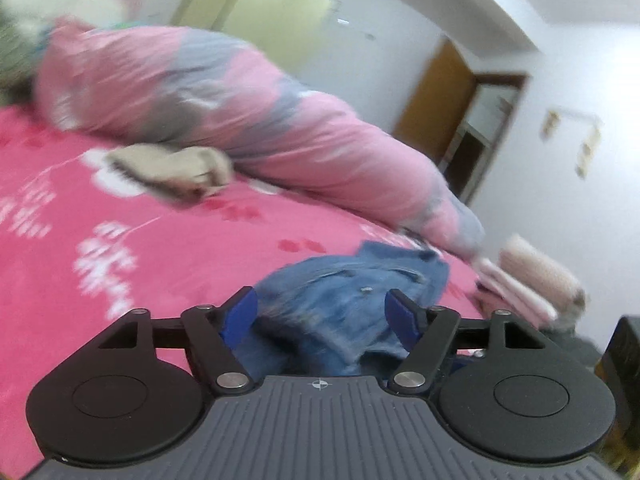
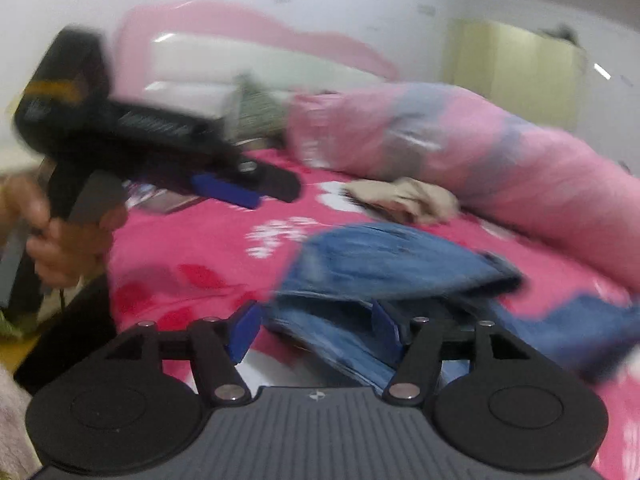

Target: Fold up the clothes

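A bed covered by a bright pink sheet [image 1: 120, 208] printed with white and red shapes fills both views, which are blurred. A blue denim jacket [image 1: 352, 300] lies crumpled on the sheet near the bed's close edge, directly ahead of both grippers; a metal button shows on its front in the left wrist view.

The left gripper [image 1: 320, 308] sits just in front of the jacket with its blue-padded fingers [image 1: 240, 314] spread wide apart and nothing between them except the denim lying beyond. The right wrist view shows this gripper from the side, held up above the sheet by the person's left hand [image 2: 60, 236] at the frame's left edge.

The right gripper [image 2: 316, 324] also has its fingers spread wide. Its right finger [image 2: 386, 326] lies against a fold of the denim, while the left finger is over bare sheet just beside the jacket's edge. It grips nothing.

Farther back, a small beige garment [image 1: 176, 168] lies bunched on the sheet. Behind it, a long pink and grey quilt [image 1: 224, 96] is rolled along the far side of the bed. A stack of folded pale pink cloth [image 1: 528, 280] rests at the bed's right edge in the left wrist view. White walls, a yellow-green wardrobe [image 1: 272, 4] and a brown wooden door [image 1: 436, 92] stand beyond.
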Motion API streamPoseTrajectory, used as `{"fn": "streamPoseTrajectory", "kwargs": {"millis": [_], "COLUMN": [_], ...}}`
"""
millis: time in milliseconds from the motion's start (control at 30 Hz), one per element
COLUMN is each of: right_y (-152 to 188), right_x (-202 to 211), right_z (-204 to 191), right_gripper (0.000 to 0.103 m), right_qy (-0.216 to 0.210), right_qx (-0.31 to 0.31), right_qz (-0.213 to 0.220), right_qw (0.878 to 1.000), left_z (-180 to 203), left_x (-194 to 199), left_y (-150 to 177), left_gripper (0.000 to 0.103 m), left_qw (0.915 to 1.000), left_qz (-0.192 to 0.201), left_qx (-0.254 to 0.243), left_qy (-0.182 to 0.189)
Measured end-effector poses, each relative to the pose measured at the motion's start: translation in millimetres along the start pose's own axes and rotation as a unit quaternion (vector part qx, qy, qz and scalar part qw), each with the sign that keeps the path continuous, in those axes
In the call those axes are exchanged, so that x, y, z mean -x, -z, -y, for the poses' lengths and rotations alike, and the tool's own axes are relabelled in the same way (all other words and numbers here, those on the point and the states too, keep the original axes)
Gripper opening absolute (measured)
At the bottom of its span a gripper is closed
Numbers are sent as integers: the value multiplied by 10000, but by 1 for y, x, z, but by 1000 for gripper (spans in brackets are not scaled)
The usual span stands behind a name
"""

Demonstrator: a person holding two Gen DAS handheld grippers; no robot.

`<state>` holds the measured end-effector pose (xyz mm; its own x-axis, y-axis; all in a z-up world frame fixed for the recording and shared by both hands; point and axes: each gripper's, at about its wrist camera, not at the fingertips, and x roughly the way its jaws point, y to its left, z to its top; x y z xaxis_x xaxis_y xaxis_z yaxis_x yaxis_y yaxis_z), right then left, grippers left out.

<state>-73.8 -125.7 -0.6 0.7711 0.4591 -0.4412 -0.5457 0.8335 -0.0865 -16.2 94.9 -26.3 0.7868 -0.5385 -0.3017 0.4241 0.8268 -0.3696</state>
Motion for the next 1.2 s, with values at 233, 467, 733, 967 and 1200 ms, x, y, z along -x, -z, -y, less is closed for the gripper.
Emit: {"fn": "streamPoseTrajectory", "kwargs": {"millis": [233,467,733,967,1200], "right_y": [22,32,51,57,60], "right_x": [35,33,-24,-86,15], "right_z": [102,154,252,303,264], "right_gripper": [62,62,75,19,5], "right_qy": [1099,1223,1207,1323,1759], "right_qx": [-2531,-3621,-4999,-5482,-5302], "right_qz": [186,525,321,-228,704], "right_qw": [9610,9226,8570,8255,8265], "left_z": [80,103,62,24,-38], "left_x": [-81,-153,-125,-91,-36], "left_y": [2,13,-18,-33,-51], "left_gripper": [82,65,25,16,15], "left_qw": [9694,9526,9906,9900,9772], "left_qz": [-638,-912,-381,204,728], "left_qx": [-2334,-2699,-896,-129,959], "left_qy": [-415,-1066,-961,-1393,-1749]}}
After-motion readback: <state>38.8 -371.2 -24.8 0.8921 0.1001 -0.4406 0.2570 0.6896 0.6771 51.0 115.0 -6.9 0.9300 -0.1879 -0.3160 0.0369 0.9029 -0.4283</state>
